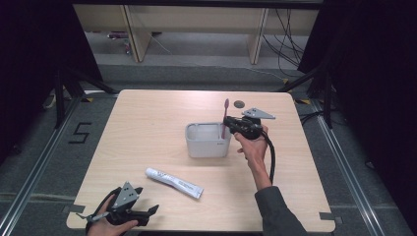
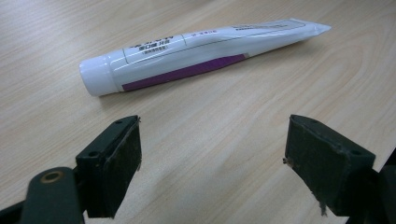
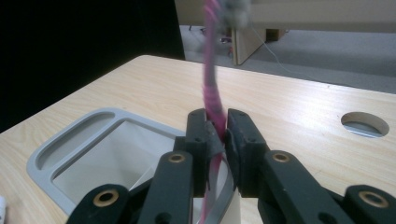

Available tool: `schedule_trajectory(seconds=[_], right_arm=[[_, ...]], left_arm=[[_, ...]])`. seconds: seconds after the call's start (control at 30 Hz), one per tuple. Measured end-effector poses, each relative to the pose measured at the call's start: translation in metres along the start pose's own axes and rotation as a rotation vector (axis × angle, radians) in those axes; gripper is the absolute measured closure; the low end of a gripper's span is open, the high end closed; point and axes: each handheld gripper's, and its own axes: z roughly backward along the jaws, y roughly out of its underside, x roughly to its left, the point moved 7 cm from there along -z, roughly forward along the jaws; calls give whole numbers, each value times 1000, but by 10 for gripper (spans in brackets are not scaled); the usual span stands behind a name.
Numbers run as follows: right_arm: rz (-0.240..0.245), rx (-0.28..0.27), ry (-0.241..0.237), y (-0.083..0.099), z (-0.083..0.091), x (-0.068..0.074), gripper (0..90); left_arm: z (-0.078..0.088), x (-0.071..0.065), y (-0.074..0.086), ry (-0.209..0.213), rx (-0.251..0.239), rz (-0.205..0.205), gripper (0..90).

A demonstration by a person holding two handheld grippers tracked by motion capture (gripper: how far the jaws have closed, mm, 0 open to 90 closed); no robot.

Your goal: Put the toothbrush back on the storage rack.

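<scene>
High view: right gripper jaws pinch the toothbrush upright over the bin; it could pivot. Left gripper jaws spread.

The tub sits mid-frame on the table, my toothbrush upright at its right rim. The tube lies lower left of it.

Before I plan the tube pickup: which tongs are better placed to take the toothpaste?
Left. The left tongs are open, facing the toothpaste tube lying just ahead. The right tongs are shut on the pink toothbrush over the grey container.
</scene>
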Motion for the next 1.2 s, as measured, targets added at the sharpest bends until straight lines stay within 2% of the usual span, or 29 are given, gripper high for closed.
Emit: schedule_trajectory(seconds=[0.2, 0.23, 0.3, 0.4, 0.43, 0.57, 0.63, 0.8, 0.9, 0.97, 1.0, 1.03, 1.07, 1.1, 1.17, 1.2], right_arm=[[-8, 5, 1, 2, 2, 1, 759], [11, 0, 9, 1, 3, 1, 724], [19, -1, 12, 0, 6, 1, 675], [44, -6, 18, -2, 10, 1, 637], [19, -6, 26, -2, 17, 3, 608], [53, 3, 30, -2, 30, 1, 572], [21, 4, 30, -1, 37, 0, 551], [31, -7, 38, 1, 50, -3, 532], [20, 3, 37, 5, 62, -3, 520], [29, 2, 37, 5, 67, -2, 511], [58, -8, 38, 5, 68, -4, 510], [38, 0, 43, 7, 72, -2, 510], [53, 5, 48, 7, 74, -3, 508], [60, 9, 40, 9, 76, -2, 497], [58, 21, 51, 12, 81, -2, 481], [84, 17, 50, 13, 82, -4, 477]], left_arm=[[0, 0, 0, 3, -7, 2, 180], [0, 0, 0, 2, -6, 1, 180], [0, 0, 0, 1, 0, 0, 180], [0, 0, 0, 1, 0, 0, 180], [0, 0, 0, 1, -1, 0, 180], [0, 0, 0, 1, 0, -1, 180], [-1, 0, 0, 0, 3, 1, 180], [-1, 2, 1, -11, 10, -3, 180], [-1, 2, 1, -12, 12, -1, 180], [-1, 1, 1, -5, 6, 5, 180], [-2, 1, 1, -4, -2, 7, 180], [-2, 1, 1, -4, -2, 7, 180], [-1, 1, 1, -2, 2, 4, 180], [-2, 0, 1, 3, -13, 7, 180], [-2, 1, 1, 1, -6, 9, 180], [-2, 1, 1, 0, -1, 8, 180]])
